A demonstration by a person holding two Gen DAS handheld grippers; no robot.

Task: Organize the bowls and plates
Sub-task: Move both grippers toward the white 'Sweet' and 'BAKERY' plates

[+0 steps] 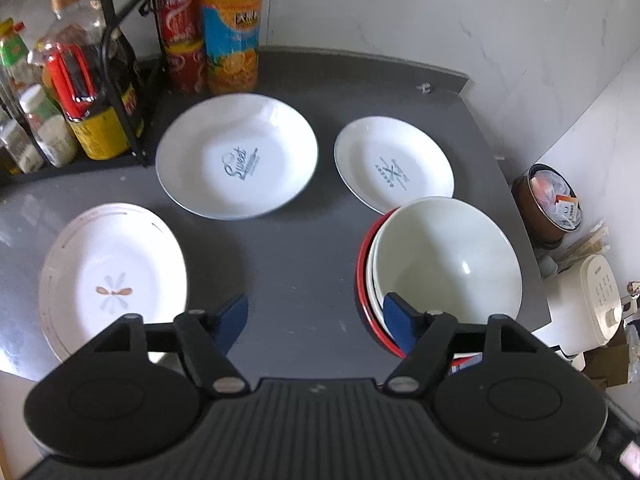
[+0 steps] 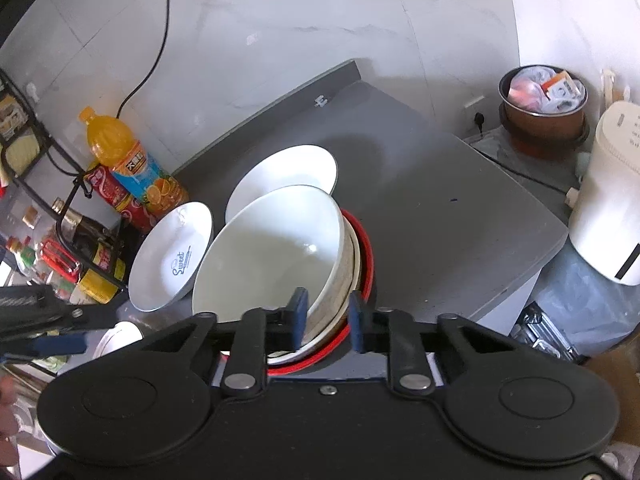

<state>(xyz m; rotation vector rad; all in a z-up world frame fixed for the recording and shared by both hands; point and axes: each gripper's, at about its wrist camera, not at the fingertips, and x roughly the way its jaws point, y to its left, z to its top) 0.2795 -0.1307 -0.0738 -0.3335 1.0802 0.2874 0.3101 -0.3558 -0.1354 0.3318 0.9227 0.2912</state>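
Note:
A large white bowl sits in a stack of bowls, the lowest with a red rim, at the counter's right front. A "Sweet" plate lies in the middle, a smaller printed plate behind the stack, and a flower-pattern plate at the left front. My left gripper is open and empty, above the counter between the flower plate and the stack. My right gripper straddles the near rim of the top bowl, jaws nearly closed on it.
Bottles and a black wire rack stand at the back left, with an orange juice bottle. The grey counter ends at the right, where a white appliance and a brown pot sit lower down.

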